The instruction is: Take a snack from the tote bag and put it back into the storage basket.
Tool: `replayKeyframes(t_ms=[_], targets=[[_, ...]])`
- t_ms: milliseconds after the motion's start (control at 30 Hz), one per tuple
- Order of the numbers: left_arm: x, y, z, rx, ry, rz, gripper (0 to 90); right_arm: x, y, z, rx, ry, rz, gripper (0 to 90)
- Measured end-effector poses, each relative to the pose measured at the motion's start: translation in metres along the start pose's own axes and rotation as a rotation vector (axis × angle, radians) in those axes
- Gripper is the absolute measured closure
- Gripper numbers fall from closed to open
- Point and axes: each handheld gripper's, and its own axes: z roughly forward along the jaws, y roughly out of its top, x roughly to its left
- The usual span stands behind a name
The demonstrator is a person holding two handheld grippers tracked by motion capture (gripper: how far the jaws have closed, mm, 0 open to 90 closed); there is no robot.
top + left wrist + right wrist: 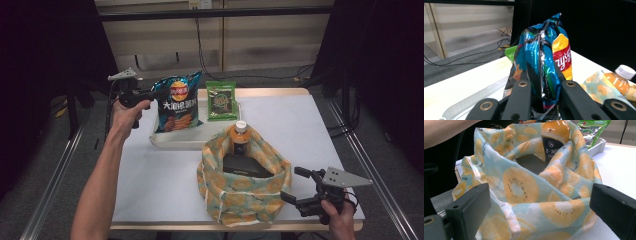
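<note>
A blue chip bag [177,102] stands upright over the white tray [172,141] at the back of the table. My left gripper [152,95] is shut on the bag's left edge; in the left gripper view both jaws pinch the crinkled foil of the chip bag [541,62]. A fabric bag with a citrus print [245,180] sits open at the front middle, holding an orange-drink bottle [240,136] and a dark box [246,166]. My right gripper [295,185] stands open just right of the fabric bag [529,190], its jaws wide apart and nothing between them.
A green snack packet [221,101] leans on the tray's back right corner. The table's front edge runs close to my right hand. Cables lie on the floor beyond the table.
</note>
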Motion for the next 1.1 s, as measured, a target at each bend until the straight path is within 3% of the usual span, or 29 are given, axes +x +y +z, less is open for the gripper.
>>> replayKeyframes(t_ms=[267, 833, 900, 1100], targets=[[0.002, 0.016, 0.013, 0.020, 0.024, 0.028, 83.3, -0.001, -0.001, -0.001, -0.001, -0.005, 0.003, 2.9], [0.024, -0.012, 0.040, 0.051, 0.016, -0.033, 82.6, 0.001, -0.001, -0.001, 0.005, 0.006, 0.005, 2.9], [0.025, -0.014, 0.042, 0.056, 0.009, -0.026, 82.1, 0.001, -0.001, -0.001, 0.003, 0.005, 0.006, 2.9], [0.033, -0.014, 0.040, 0.072, 0.043, -0.017, 79.7, 0.001, -0.001, -0.002, 0.002, 0.005, 0.005, 2.9]])
